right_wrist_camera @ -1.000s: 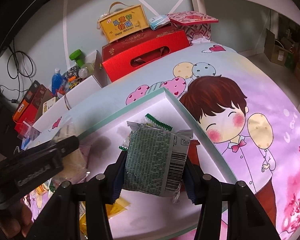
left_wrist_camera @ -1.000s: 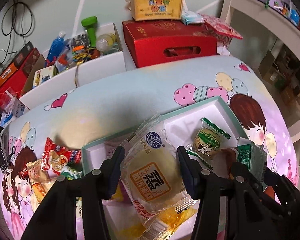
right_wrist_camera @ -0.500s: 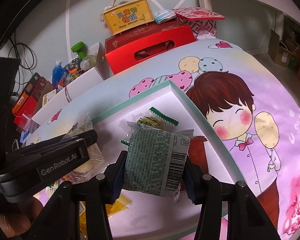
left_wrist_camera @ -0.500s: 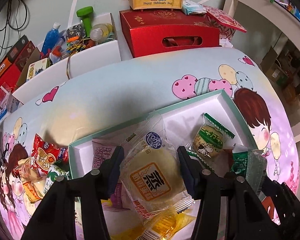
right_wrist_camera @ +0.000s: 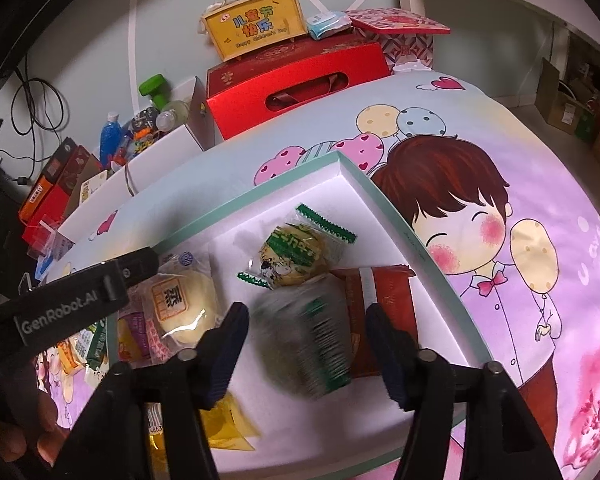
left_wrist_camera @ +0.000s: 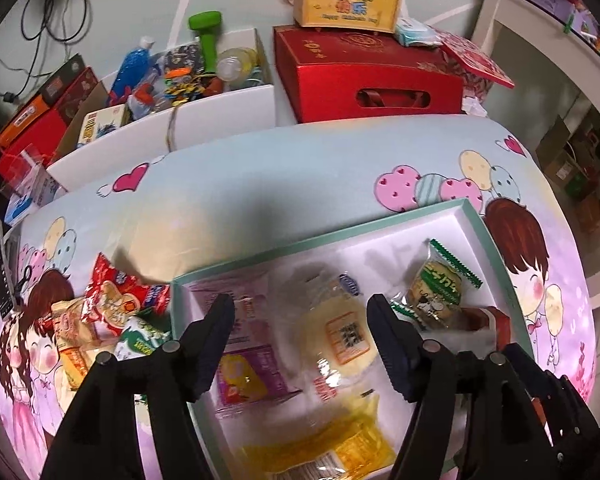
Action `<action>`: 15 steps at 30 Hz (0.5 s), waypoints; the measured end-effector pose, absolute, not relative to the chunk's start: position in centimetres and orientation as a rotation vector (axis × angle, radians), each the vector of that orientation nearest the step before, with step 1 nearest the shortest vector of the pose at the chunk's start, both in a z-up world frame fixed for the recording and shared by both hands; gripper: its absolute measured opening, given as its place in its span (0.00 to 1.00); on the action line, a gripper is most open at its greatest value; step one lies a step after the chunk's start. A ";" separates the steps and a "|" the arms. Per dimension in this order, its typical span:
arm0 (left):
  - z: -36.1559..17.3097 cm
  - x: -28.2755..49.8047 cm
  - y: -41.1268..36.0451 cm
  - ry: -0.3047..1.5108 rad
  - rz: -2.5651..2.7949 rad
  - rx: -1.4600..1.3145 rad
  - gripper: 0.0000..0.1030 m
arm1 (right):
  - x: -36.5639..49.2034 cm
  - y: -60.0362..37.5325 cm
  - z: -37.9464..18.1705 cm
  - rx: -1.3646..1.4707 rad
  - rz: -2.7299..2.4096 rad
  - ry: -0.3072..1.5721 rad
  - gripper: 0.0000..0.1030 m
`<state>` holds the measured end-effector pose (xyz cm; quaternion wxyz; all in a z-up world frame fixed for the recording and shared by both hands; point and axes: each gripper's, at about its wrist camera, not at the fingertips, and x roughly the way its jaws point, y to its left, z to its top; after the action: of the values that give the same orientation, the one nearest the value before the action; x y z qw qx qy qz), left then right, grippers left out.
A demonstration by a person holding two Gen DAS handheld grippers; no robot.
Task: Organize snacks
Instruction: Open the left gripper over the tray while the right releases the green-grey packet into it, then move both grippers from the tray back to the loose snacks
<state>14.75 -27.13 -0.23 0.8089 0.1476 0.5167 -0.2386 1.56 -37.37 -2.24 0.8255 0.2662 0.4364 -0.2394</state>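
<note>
A shallow white box with a mint rim lies on the cartoon tablecloth and holds several snack packs. My left gripper hangs over it with jaws opening; the clear-wrapped yellow cake is blurred between the fingers and free of both pads. My right gripper is opening too; the green packet is blurred between its fingers, clear of the pads. A round green-trimmed biscuit pack lies at the box's right.
Loose snack packs lie on the cloth left of the box. Behind the table stand a red carry box, a yellow gift box and a white bin of bottles and toys. A hand holds the left gripper.
Both grippers have opened. The yellow cake has left the left pads and the green packet has left the right pads; both are dropping toward the box floor.
</note>
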 end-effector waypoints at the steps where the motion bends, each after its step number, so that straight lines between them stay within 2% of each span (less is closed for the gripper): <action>1: -0.2 14.8 -26.8 1.106 -0.501 0.312 0.68 | 1.6 -37.3 -2.2 0.562 -0.508 0.927 0.64; 6: -0.3 15.0 -25.6 1.100 -0.466 0.293 0.70 | 1.7 -37.1 -2.3 0.558 -0.507 0.930 0.67; 7: -0.3 15.1 -25.3 1.097 -0.455 0.292 0.80 | 1.7 -37.1 -2.3 0.558 -0.507 0.929 0.72; 8: -0.3 15.1 -25.1 1.094 -0.449 0.290 0.87 | 1.7 -37.2 -2.3 0.558 -0.510 0.928 0.80; 9: -0.3 15.2 -24.7 1.086 -0.440 0.281 0.92 | 1.7 -37.2 -2.3 0.557 -0.513 0.927 0.83; 15: -0.4 15.4 -23.1 1.074 -0.416 0.245 0.92 | 1.6 -37.3 -2.3 0.563 -0.530 0.926 0.92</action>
<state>15.42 -23.12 -0.40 0.8316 0.1155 0.5065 -0.1962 1.63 -37.28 -2.32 0.8236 0.2648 0.4353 -0.2490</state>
